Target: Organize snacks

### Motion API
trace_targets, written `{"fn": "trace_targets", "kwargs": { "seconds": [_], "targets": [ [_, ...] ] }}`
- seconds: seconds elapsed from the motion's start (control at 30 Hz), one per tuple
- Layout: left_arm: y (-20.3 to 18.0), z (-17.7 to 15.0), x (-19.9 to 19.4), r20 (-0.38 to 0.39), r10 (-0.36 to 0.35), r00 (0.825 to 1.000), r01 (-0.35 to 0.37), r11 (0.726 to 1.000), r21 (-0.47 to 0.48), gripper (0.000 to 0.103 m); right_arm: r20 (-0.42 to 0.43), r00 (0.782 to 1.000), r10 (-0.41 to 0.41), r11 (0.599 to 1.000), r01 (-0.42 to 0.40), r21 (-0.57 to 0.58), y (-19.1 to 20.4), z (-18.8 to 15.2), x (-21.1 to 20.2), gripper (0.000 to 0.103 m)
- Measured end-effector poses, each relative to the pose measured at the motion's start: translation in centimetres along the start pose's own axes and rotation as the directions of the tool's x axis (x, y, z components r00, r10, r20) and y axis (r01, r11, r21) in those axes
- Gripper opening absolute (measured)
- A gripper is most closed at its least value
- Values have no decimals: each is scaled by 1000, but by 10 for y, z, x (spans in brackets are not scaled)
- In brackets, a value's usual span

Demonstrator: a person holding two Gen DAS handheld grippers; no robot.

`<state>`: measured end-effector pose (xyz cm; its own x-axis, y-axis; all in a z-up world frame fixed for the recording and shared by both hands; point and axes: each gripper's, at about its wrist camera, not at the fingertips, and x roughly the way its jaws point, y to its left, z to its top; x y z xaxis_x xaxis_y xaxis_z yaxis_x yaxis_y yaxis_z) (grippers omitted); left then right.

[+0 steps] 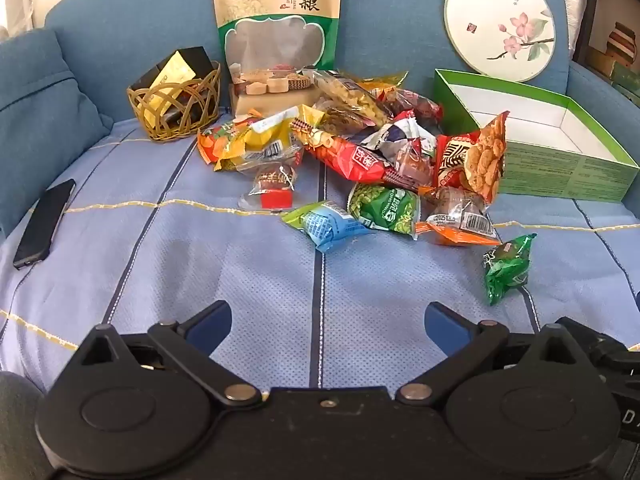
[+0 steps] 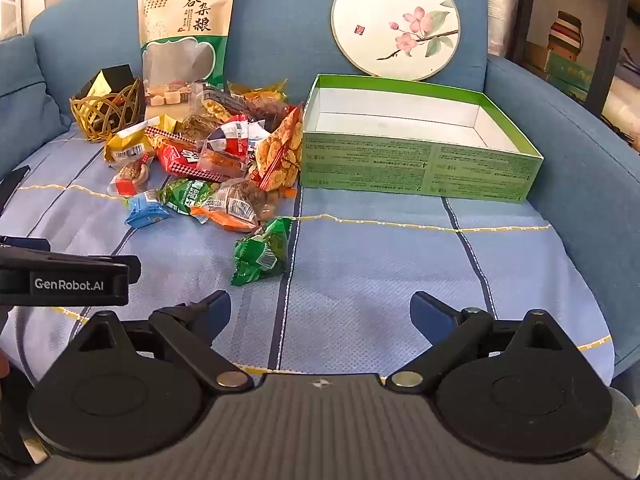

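From where I steer, the far left shows a dark phone (image 1: 44, 224) lying on the blue striped cover (image 1: 200, 272) of the sofa, then a woven basket (image 1: 176, 108) with a dark box in it, and behind that a tall grain bag (image 1: 276, 20) leaning on the backrest. The snack pile (image 1: 352, 152) sits in the middle of the cover, many small wrapped packets heaped together. My left gripper (image 1: 326, 320) hangs in front of that pile with its fingers spread wide and nothing between them. One green packet (image 2: 262, 256) lies apart from the heap, nearer to me, its long axis tilted up toward the right. In the right wrist view it lies just ahead of the right gripper (image 2: 320, 312), a little left of the centre line; in the left view it is off to the right. I judge the right hand the nearer one. Its fingers are also spread wide and empty. Further right the open green box (image 2: 420, 168) stands empty, touching the pile's edge, with its round flowered lid (image 2: 396, 20) propped behind.
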<state>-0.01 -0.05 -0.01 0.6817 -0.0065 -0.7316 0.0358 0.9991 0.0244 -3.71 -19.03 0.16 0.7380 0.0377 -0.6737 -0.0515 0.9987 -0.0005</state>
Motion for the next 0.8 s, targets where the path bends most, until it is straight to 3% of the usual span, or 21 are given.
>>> {"fn": "trace_targets", "kwargs": {
  "seconds": [0.8],
  "targets": [
    [-4, -2, -3, 4, -12, 1000, 12, 1000, 18, 103, 2, 1000, -31, 999, 31, -33, 2, 0, 2, 103]
  ]
}}
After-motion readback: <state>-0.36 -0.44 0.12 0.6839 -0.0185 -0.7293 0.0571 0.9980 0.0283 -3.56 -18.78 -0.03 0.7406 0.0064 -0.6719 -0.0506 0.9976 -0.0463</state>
